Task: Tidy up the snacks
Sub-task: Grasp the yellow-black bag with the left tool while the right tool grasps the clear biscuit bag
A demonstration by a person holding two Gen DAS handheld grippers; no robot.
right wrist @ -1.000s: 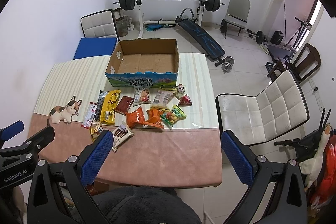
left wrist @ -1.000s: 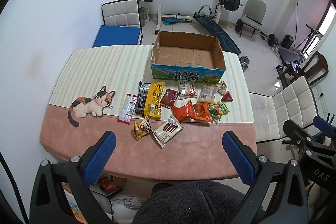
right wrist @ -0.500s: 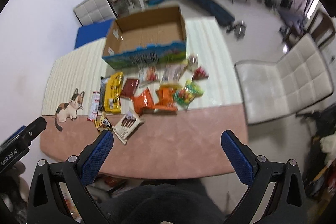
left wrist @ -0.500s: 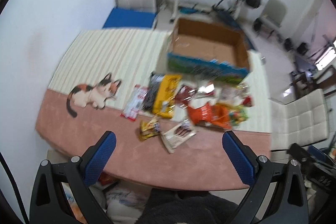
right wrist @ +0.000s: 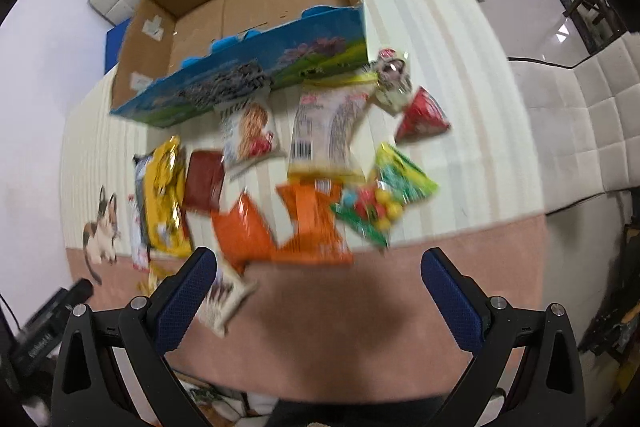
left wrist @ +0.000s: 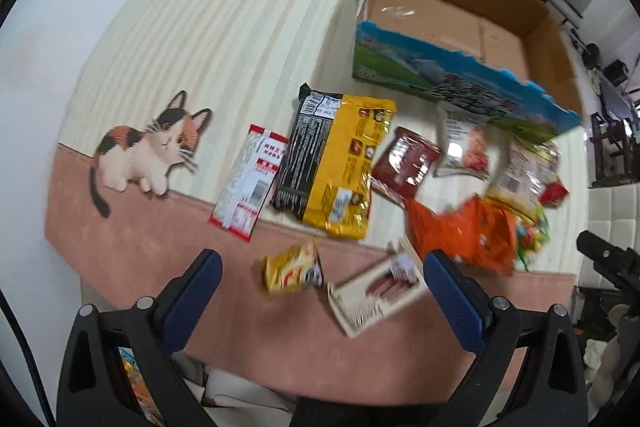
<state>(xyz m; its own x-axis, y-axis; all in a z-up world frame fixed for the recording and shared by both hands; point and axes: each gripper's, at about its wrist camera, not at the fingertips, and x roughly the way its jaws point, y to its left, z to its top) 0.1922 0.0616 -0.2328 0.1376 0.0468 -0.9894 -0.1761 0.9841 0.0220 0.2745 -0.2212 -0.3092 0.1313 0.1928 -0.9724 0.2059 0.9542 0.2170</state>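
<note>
Left wrist view looks down on a table (left wrist: 132,251) covered with a cream-striped and pink cloth bearing a cat print (left wrist: 148,151). The landmark is the open cardboard box (left wrist: 460,27), empty inside, standing at the far side of the table. The left gripper (left wrist: 322,291) hangs above the near pink edge with its blue pads spread wide and nothing between them. Directly in front of the box lie the snacks: a large yellow-and-black bag (left wrist: 336,163), a red-and-white sachet (left wrist: 252,183) to its left, a dark red packet (left wrist: 408,163), and orange packs (left wrist: 464,231) further toward the near edge. Nearest the gripper, farthest from the box, are a small yellow wrapper (left wrist: 292,271) and a beige biscuit pack (left wrist: 380,291).

The right wrist view is blurred. The right gripper (right wrist: 318,287) is likewise spread apart, empty, over the pink band. In front of the box (right wrist: 256,7) sit a red triangular pouch (right wrist: 424,115) and a green candy bag (right wrist: 384,203).
</note>
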